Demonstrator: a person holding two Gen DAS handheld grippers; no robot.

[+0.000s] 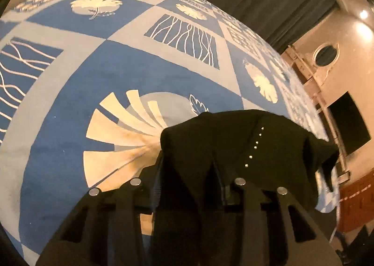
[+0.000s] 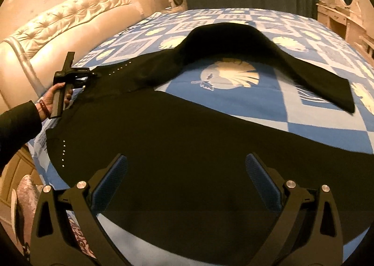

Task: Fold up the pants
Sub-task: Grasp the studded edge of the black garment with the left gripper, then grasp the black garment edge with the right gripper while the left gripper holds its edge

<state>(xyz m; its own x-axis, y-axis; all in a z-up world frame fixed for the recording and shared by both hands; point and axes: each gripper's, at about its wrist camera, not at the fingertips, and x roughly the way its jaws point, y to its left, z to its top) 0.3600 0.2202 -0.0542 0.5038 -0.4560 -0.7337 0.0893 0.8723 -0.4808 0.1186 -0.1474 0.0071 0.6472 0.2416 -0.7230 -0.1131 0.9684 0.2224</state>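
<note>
Black pants (image 2: 177,130) spread across blue patterned bed (image 2: 315,125), legs splayed apart, far leg curving toward far edge. Left gripper (image 1: 187,167) pinched on waistband at left edge; right gripper (image 2: 187,195) wide above near leg, holding nothing. No fold yet; all folding remains.

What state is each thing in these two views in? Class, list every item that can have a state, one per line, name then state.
pants: spread on the bed, unfolded, one leg curving away, waist corner lifted.
left gripper: shut on the pants' waist edge.
right gripper: open, over the pants, nothing between its fingers.
bedspread: laid flat over the bed.
hand: wrapped around the left gripper's handle.
</note>
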